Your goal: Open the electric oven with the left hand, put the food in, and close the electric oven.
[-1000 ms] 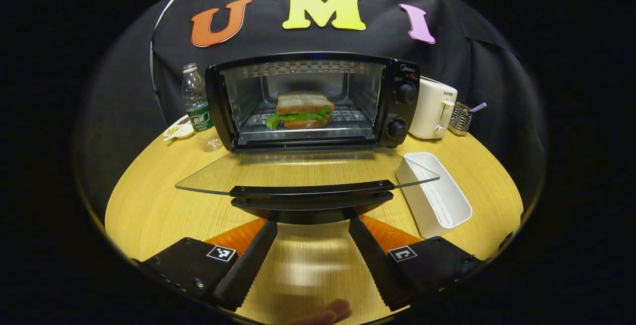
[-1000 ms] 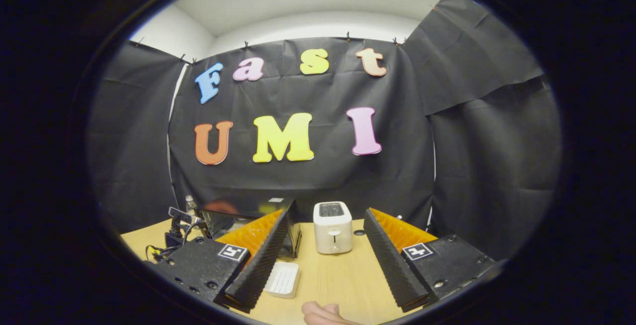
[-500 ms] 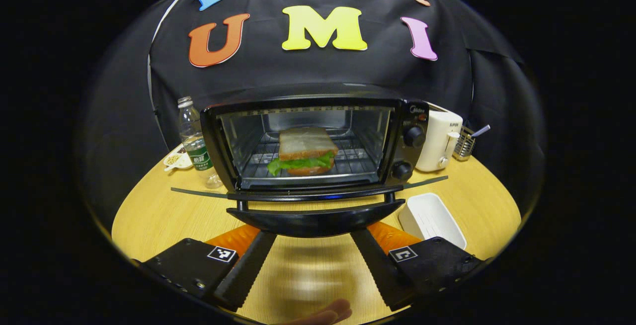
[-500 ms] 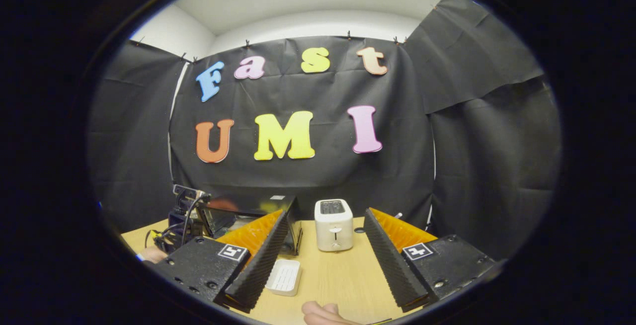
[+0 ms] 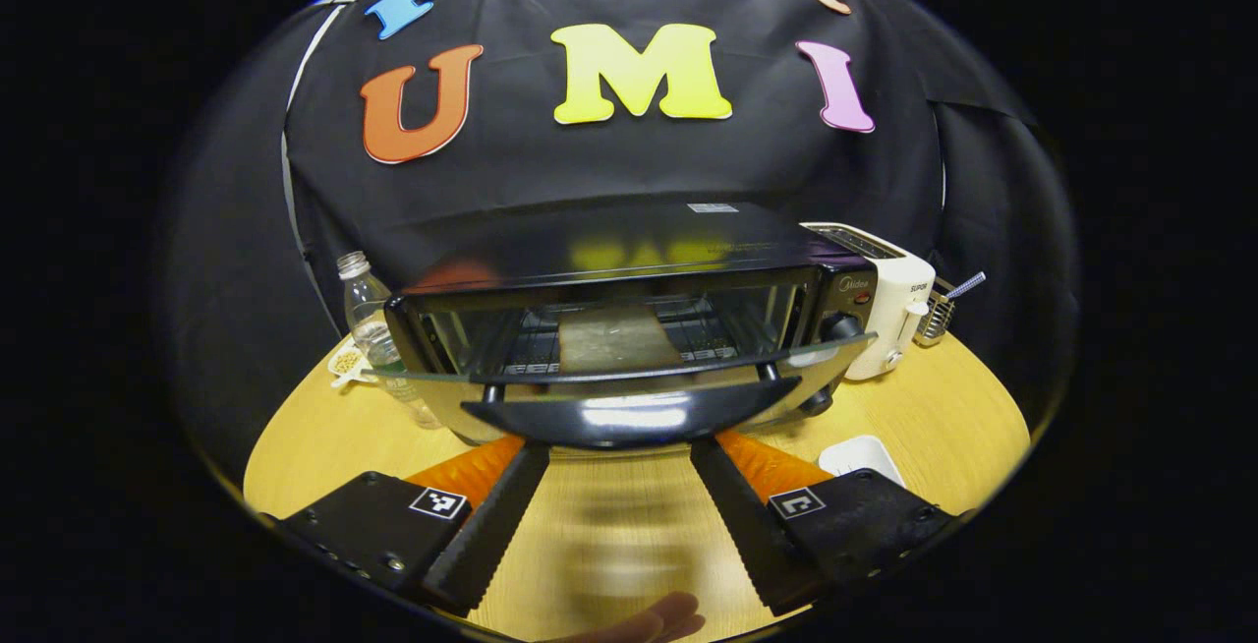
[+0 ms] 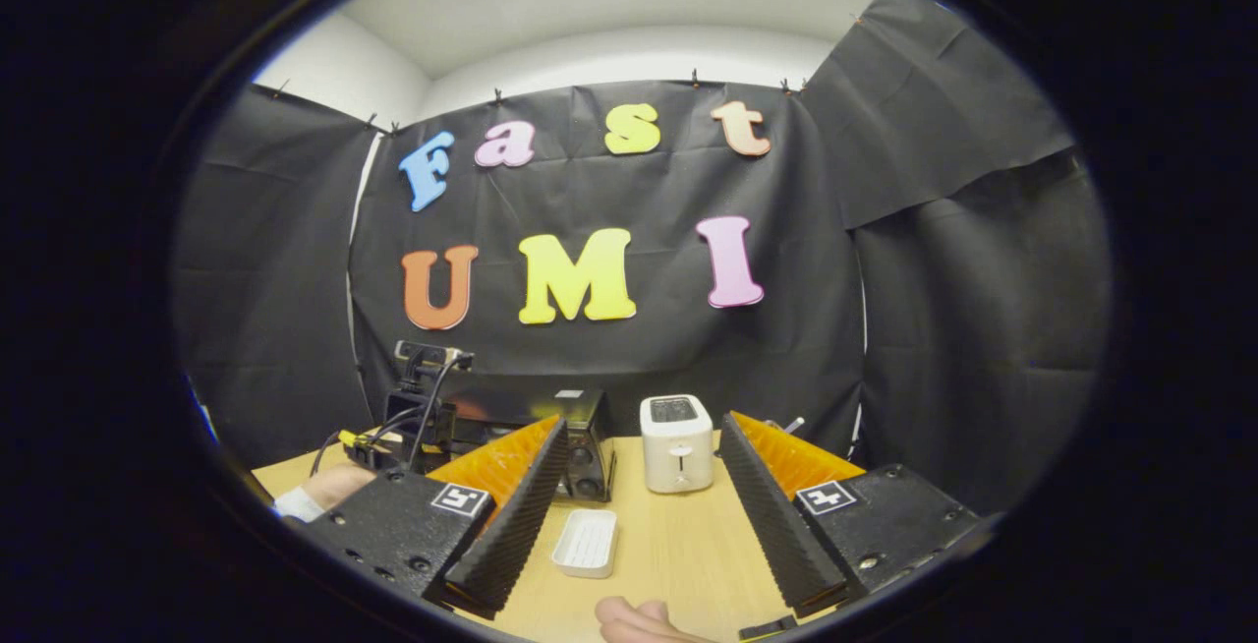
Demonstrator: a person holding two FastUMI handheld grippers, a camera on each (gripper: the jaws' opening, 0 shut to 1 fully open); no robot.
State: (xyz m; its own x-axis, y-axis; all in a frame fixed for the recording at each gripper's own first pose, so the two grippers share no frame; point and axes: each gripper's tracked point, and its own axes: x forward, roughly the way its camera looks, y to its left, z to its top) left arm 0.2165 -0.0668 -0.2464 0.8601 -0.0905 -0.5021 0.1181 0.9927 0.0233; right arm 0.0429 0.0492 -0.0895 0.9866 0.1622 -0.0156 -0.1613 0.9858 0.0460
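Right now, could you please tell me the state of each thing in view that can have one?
Oven door: partly raised, not yet shut.
Sandwich: inside the oven on the rack.
Left tool: open, under the door handle.
Right tool: open, holding nothing.
White tray: empty, on the table.
Water bottle: upright, capped.

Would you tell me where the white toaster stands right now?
In the left gripper view, the white toaster stands on the table just right of the oven.

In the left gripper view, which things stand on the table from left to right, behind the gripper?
Small dish → water bottle → electric oven with its door partly raised → white toaster → wire holder.
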